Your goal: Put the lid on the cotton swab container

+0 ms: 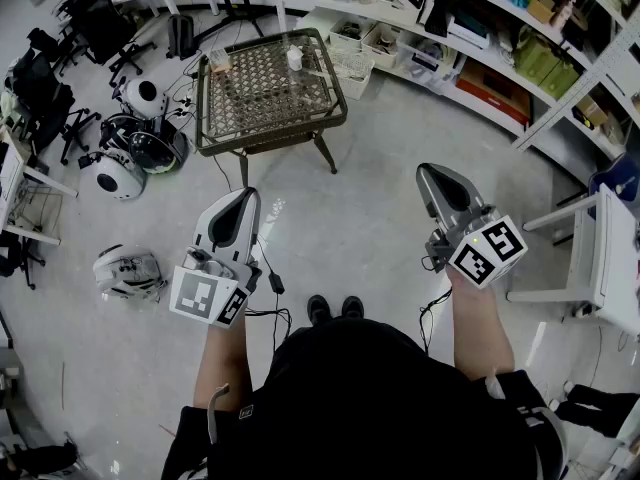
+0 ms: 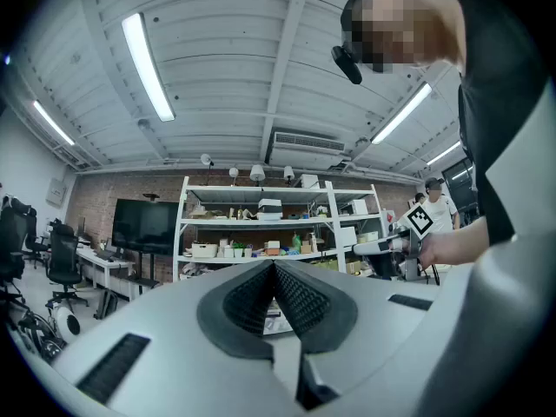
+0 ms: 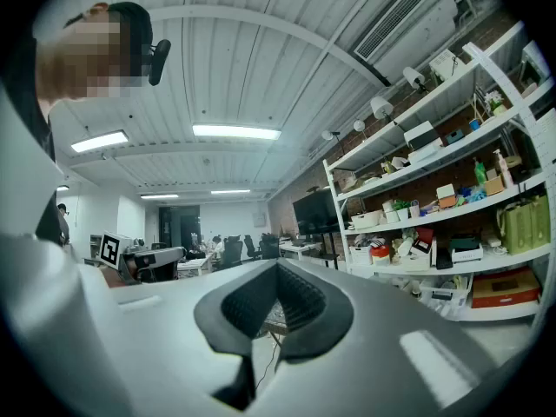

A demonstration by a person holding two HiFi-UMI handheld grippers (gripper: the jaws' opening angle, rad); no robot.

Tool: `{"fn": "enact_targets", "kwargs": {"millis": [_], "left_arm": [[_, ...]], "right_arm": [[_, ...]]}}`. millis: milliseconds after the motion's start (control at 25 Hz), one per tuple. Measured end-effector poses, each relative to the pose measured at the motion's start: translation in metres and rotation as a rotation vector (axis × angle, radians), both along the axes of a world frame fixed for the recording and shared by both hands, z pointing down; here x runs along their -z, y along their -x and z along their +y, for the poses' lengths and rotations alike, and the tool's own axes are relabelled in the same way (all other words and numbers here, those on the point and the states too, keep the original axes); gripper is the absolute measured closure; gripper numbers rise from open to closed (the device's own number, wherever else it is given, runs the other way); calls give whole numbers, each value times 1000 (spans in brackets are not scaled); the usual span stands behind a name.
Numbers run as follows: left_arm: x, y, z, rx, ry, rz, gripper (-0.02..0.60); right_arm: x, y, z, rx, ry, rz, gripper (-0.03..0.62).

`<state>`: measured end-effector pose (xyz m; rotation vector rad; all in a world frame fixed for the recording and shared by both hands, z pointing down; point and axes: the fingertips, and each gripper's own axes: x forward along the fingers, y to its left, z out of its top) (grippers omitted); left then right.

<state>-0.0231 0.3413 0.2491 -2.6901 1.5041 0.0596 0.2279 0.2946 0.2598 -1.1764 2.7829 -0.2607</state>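
Showing plainly only overhead, the wicker table (image 1: 262, 96) perhaps bears a container (image 1: 294, 58)

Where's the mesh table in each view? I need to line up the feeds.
Head view: table at top centre, standing on the floor.
Left gripper view: cannot make it out.
Right gripper view: a sliver of its mesh top just below centre.
Shared landmark: the white shelves behind the table.

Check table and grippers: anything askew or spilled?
Nothing stands out. The wicker table stands level with a small white container upright on it, nothing spilled. The left gripper and right gripper are both shut, empty, short of the table.
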Motion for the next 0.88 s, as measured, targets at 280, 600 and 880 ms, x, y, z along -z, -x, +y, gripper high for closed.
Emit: {"fn": "enact_targets", "kwargs": {"millis": [280, 600, 880], "left_arm": [[-7, -3, -8, 7, 36, 36, 577], [-14, -12, -13, 21, 55, 9, 534], [-22, -32, -13, 28, 77, -70, 577]], "right_arm": [[0, 0, -3, 9, -6, -9, 589], [-8, -20, -4, -11, 23, -67, 586], [-9, -39, -7, -4, 37, -115, 586]]}}
